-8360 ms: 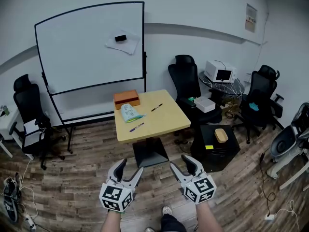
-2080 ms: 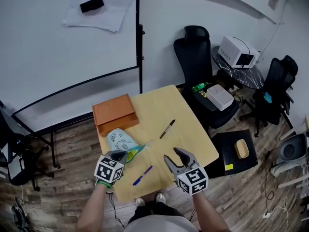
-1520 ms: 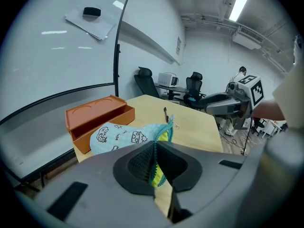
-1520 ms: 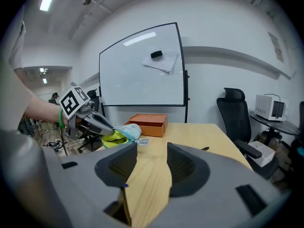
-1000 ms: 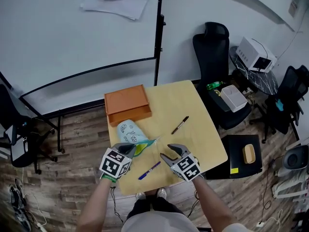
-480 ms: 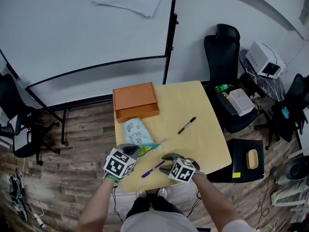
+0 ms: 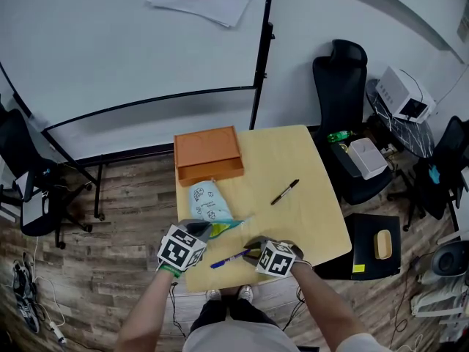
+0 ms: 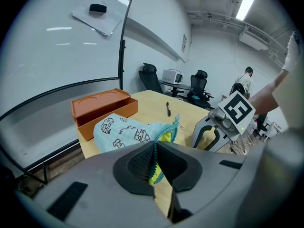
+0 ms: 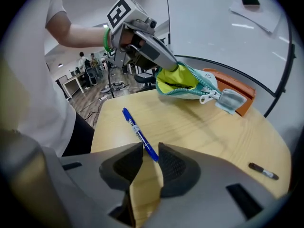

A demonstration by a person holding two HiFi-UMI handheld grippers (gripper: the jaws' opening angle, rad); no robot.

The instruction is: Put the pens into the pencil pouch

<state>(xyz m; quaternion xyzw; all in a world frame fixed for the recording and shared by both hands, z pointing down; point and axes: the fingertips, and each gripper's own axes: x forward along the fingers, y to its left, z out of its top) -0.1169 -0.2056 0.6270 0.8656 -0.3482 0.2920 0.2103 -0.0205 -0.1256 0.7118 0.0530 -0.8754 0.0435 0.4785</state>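
The light-blue printed pencil pouch [image 7: 207, 202] lies on the wooden table [image 7: 300, 226], with its teal zipper mouth gaping and the yellow lining showing [image 9: 176, 82]. My left gripper [image 7: 206, 230] is shut on the near zipper edge [image 8: 154, 151] and holds the mouth up. A blue pen [image 7: 231, 259] lies near the table's front edge. My right gripper [image 7: 252, 249] is down at the pen's right end, and its jaws are pinched on that end [image 9: 151, 152]. A black pen [image 7: 284, 191] lies farther back on the right, apart from both grippers.
An open orange box [image 7: 207, 151] stands at the table's far left corner, just behind the pouch. A whiteboard [image 7: 110, 42] stands beyond the table. A black office chair [image 7: 343, 72] and a black cabinet [image 7: 370, 237] are to the right.
My right gripper came down and left onto the blue pen's right end. The pen has swung a little flatter. The left gripper and the pouch have stayed put.
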